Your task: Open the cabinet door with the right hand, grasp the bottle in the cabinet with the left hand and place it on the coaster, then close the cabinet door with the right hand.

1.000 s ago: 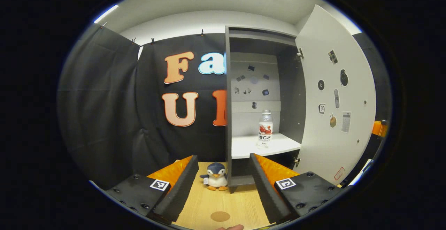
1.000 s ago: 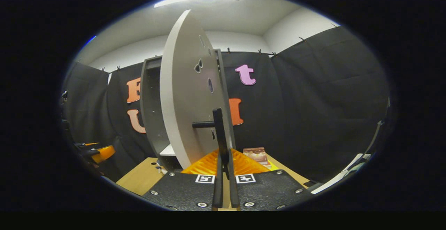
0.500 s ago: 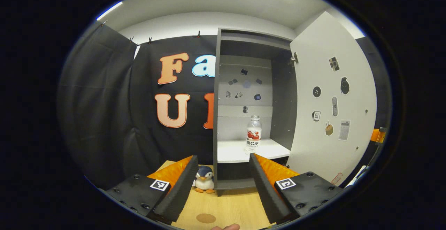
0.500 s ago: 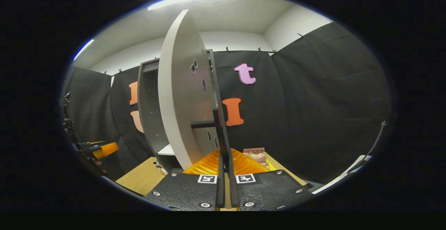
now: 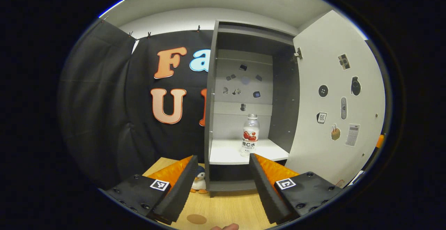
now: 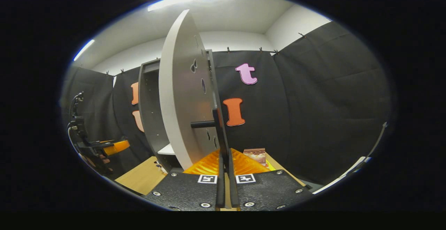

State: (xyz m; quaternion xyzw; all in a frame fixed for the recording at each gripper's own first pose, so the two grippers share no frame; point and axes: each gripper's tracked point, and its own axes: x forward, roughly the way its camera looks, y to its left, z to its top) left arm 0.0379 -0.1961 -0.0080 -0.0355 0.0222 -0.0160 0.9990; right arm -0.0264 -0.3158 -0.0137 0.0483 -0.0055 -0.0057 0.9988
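Note:
The grey cabinet (image 5: 210, 118) stands with its white door (image 5: 334, 97) swung wide to the right. A clear bottle (image 5: 250, 136) with a red-and-white label stands upright on the white shelf (image 5: 226, 151). My left gripper (image 5: 223, 184) is open, short of the shelf, with the bottle above its right finger. A round brown coaster (image 5: 196, 219) lies on the wooden table near me. In the right gripper view, my right gripper (image 6: 225, 174) is shut on the door's black handle (image 6: 217, 125), and the door (image 6: 184, 90) shows edge-on. The left gripper (image 6: 111, 147) appears at the far left there.
A small penguin toy (image 5: 199, 183) stands on the wooden table (image 5: 226, 209) left of the cabinet's foot, partly behind my left finger. A brown box (image 6: 256, 155) lies on the table right of the door. Black cloth walls close the booth.
My left gripper has moved closer to the cabinet and rightward; the bottle now sits nearer its fingers. The right gripper keeps its hold on the handle, with the door hardly changed.

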